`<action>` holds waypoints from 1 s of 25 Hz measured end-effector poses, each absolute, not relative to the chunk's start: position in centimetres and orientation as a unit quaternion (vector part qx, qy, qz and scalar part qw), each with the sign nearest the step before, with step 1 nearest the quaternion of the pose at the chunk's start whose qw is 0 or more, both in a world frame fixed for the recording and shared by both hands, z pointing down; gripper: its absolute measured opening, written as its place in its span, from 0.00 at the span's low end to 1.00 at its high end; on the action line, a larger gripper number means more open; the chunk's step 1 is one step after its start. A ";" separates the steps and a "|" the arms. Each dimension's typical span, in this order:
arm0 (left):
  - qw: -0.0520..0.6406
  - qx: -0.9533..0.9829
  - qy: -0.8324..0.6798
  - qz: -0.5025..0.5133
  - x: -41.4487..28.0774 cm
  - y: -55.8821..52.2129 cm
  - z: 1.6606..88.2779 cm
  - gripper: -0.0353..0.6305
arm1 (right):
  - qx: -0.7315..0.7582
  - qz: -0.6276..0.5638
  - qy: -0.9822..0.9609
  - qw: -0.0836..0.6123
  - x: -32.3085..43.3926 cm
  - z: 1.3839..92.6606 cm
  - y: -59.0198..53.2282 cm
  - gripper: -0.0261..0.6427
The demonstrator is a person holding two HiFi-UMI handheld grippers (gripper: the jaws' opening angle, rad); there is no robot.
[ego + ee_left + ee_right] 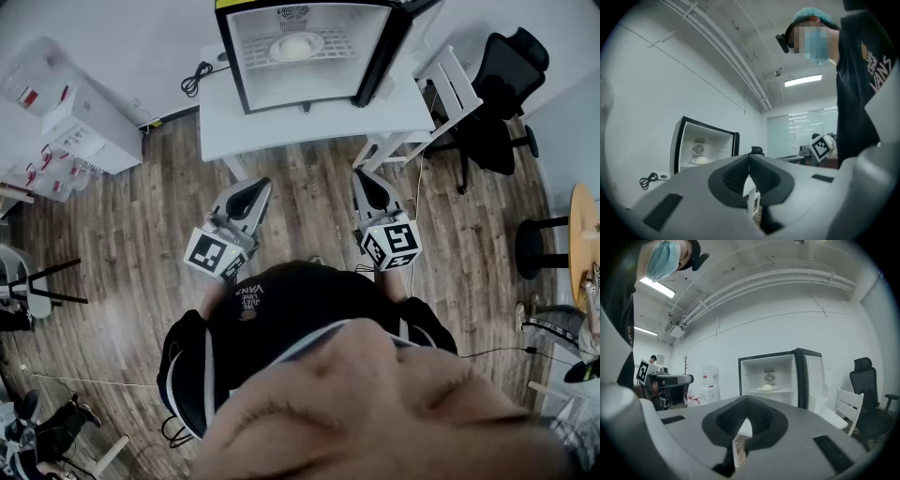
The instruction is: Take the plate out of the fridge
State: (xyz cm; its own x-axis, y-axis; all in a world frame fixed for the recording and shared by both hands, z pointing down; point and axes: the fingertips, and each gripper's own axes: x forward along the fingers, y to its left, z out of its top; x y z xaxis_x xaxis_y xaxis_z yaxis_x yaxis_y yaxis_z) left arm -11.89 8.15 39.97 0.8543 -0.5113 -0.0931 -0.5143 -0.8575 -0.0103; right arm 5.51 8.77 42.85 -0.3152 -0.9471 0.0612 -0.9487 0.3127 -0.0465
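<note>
The left hand-held gripper [254, 188] is clenched with nothing between its jaws, level over the wooden floor [141, 234]. Ahead, the open fridge [281, 84] stands on the white surface [281, 127], and the plate [296, 45], bearing a pale mound, sits on its shelf. The right hand-held gripper [367, 178] is clenched too and empty, well apart from the fridge.

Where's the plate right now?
Top centre of the head view: the plate sits on the wire shelf inside the open mini fridge, which stands on the white table.
</note>
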 end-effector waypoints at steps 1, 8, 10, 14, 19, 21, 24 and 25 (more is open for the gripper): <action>0.018 -0.963 0.267 0.042 -11.7 8.2 40.0 0.08 | 0.585 0.038 -0.810 0.010 5.6 42.9 8.8 0.06; 0.013 -0.960 0.276 0.045 -11.2 8.1 40.0 0.08 | 0.573 0.047 -0.818 -0.009 6.0 43.0 8.8 0.06; 0.009 -0.960 0.277 0.048 -11.1 8.0 40.0 0.08 | 0.572 0.046 -0.819 -0.011 6.2 43.0 8.7 0.06; 0.006 -0.958 0.281 0.050 -10.9 7.6 39.8 0.08 | 0.571 0.047 -0.820 -0.014 6.6 42.7 8.3 0.06; 0.002 -0.956 0.287 0.051 -9.8 7.4 39.8 0.08 | 0.565 0.053 -0.823 -0.010 7.5 43.2 7.9 0.06; 0.003 -0.956 0.288 0.050 -9.1 7.4 39.8 0.08 | 0.562 0.054 -0.825 -0.009 8.1 43.4 7.8 0.06; 0.006 -0.955 0.292 0.048 -8.3 7.4 39.9 0.08 | 0.556 0.055 -0.829 -0.005 8.9 43.5 7.5 0.06; 0.007 -0.954 0.294 0.047 -8.0 7.4 39.9 0.08 | 0.554 0.055 -0.831 -0.004 9.2 43.5 7.4 0.06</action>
State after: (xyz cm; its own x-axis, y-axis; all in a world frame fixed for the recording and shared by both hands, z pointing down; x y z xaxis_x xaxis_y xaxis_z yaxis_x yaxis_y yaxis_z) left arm -8.02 7.37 39.95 0.8222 -0.5613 -0.0943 -0.5627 -0.8266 0.0143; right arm 9.23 7.38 43.52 -0.3859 -0.9210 0.0542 -0.9201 0.3799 -0.0955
